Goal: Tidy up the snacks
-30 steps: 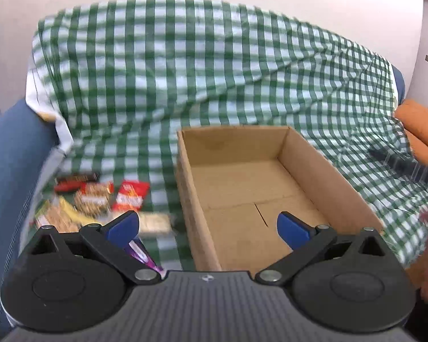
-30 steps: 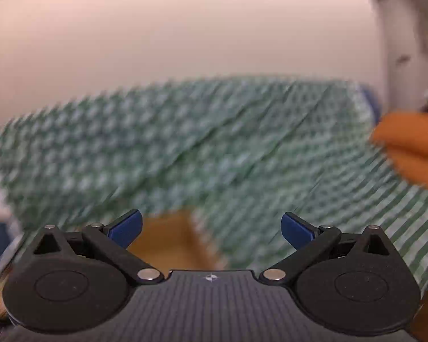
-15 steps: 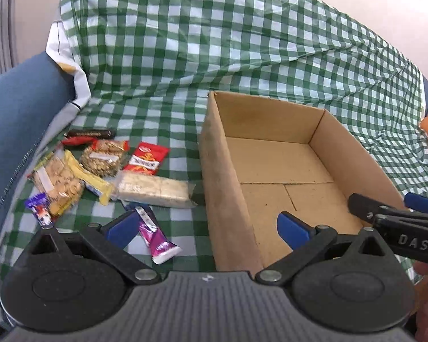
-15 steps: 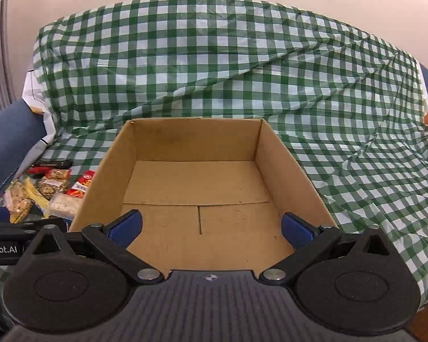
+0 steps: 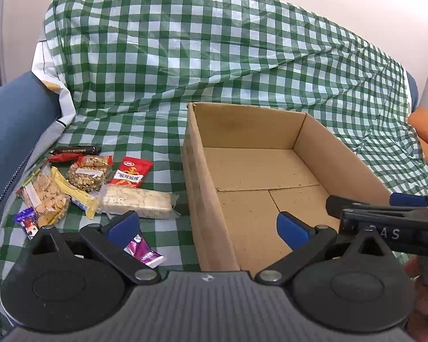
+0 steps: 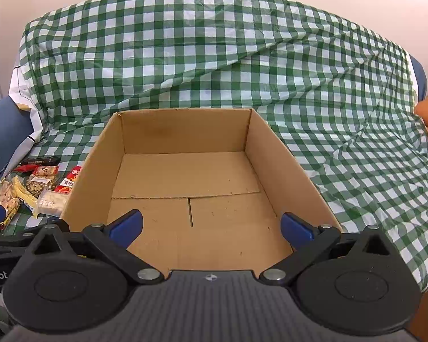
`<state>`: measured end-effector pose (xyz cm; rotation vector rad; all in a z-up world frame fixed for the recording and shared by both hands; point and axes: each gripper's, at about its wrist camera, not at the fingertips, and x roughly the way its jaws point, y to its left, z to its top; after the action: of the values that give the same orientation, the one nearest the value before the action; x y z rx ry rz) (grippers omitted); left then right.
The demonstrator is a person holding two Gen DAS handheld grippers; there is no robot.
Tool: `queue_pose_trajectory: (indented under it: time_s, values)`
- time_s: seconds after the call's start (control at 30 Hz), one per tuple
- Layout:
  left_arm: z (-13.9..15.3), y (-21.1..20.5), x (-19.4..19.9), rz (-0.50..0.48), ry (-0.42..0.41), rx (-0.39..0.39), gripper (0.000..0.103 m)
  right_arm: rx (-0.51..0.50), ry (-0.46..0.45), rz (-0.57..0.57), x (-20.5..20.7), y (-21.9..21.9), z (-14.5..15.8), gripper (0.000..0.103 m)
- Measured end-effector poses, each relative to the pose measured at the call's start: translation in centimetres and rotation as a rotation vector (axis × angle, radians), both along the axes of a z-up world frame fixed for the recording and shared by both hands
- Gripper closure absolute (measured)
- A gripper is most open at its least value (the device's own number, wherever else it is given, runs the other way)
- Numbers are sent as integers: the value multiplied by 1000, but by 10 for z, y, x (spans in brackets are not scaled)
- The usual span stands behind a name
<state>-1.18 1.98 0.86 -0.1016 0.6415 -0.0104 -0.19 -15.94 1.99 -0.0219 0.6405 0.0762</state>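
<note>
Since the box (image 5: 259, 182) has nothing in it, I'd call this basically the start, nothing sorted so far. Going left to right in the left wrist view: all the snacks are in a loose pile on the checked cloth (image 5: 185, 57), lower left of the frame, just beside the box's left wall. There's a cracker pack (image 5: 47, 196) at far left, a nut bar (image 5: 90, 172), a red packet (image 5: 132, 171), a long pale bar (image 5: 137, 201) nearest the box, plus a purple wrapper (image 5: 144, 252) low down by my left gripper (image 5: 207, 225). That gripper is spread wide with nothing in it, straddling the box's left wall. Middle to right of frame is the box, then my right gripper (image 6: 211, 226), also wide and holding nothing, hanging over the box floor in its own view. So everything's left to do: each snack has to go in, and I'd guess the left one takes the first grab.
</note>
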Motion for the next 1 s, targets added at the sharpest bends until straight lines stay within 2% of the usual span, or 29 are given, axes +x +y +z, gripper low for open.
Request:
queue_pose_trajectory:
  time_s: [0.53, 1.0]
  values:
    - [1, 2, 4, -4, 21, 3, 0, -48, 33, 15, 10, -1, -7, 4]
    - [0, 0, 4, -9, 25, -2, 0, -37, 32, 12, 11, 1, -9, 4]
